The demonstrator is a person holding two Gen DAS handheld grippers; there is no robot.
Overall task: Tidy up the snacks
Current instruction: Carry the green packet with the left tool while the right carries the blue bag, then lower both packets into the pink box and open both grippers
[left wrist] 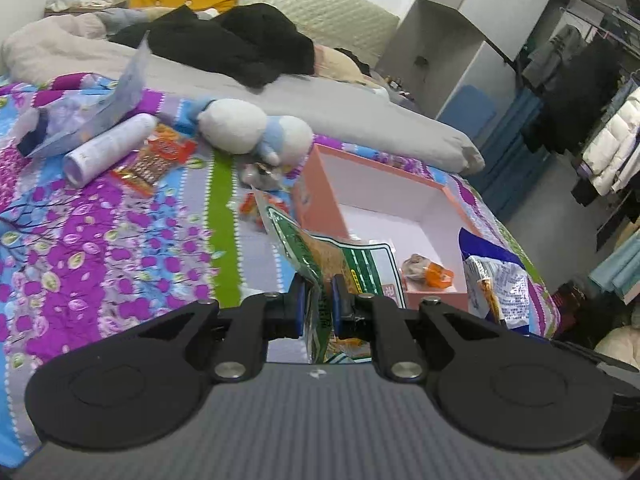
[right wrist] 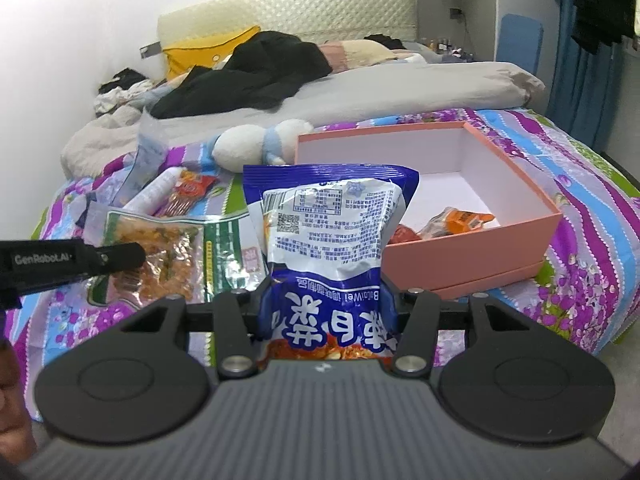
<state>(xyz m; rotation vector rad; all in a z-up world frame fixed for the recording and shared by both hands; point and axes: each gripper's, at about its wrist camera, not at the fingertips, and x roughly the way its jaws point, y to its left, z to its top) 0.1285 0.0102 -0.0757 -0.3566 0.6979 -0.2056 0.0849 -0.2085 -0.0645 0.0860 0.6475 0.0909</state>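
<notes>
My left gripper point(left wrist: 318, 302) is shut on a green and white snack bag point(left wrist: 340, 258), held just left of the open pink box point(left wrist: 316, 184). That bag point(right wrist: 168, 248) and the left gripper's finger point(right wrist: 120, 258) also show in the right wrist view. My right gripper point(right wrist: 326, 304) is shut on a blue and white snack bag point(right wrist: 324, 224), held upright in front of the pink box point(right wrist: 472, 248). This bag also shows in the left wrist view point(left wrist: 496, 276). An orange snack pack point(left wrist: 428, 270) lies in the box; it also shows in the right wrist view point(right wrist: 456, 220).
On the flowered bedspread point(left wrist: 120, 240) lie a red snack pack point(left wrist: 156, 160), a white tube point(left wrist: 108, 148), a small orange pack point(left wrist: 252, 206), a plush toy point(left wrist: 256, 128) and a clear bag point(left wrist: 124, 92). Black clothes point(left wrist: 240, 44) lie behind. The bed's edge is right of the box.
</notes>
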